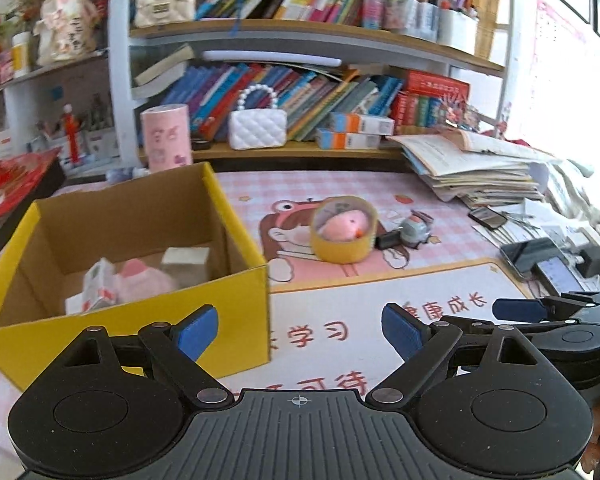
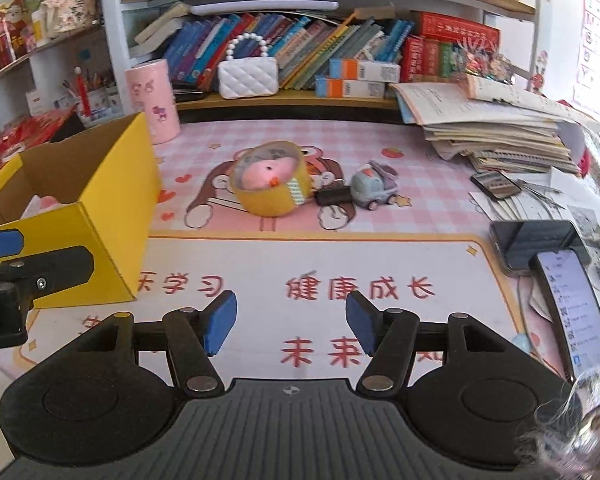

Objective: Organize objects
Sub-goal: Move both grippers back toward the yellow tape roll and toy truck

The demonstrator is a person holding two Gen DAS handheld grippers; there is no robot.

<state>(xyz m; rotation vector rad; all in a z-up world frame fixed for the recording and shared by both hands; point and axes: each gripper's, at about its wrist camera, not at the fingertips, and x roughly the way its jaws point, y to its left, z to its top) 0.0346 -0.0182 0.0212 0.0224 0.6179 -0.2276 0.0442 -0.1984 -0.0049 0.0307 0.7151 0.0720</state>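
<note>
Both the left gripper (image 1: 300,332) and right gripper (image 2: 291,322) are hovering wide and empty at lower frame, the yellow box (image 1: 132,312) at left is holding several items, while tape roll (image 2: 274,190), toy truck (image 2: 374,186) and black clip (image 2: 332,196) are waiting mid-frame.

A: What is seen of the left gripper (image 1: 300,334) along the lower edge of the frame?

B: A matte black body is seen, with a ribbed grey-black centre plate marked by a small white crosshair. Two round black housings are set at either side, and black linkage arms are fixed with silver rivets. The fingertips (image 1: 198,332) are faced with blue textured pads.

A: And the right gripper (image 2: 291,322)?

B: The same build is shown: black links, silver pivots, blue pads (image 2: 360,320), a ribbed plate with a small round mark. At the lower right corner, a blurred pale, fuzzy cuff is glimpsed; it cannot be made out clearly.
</note>
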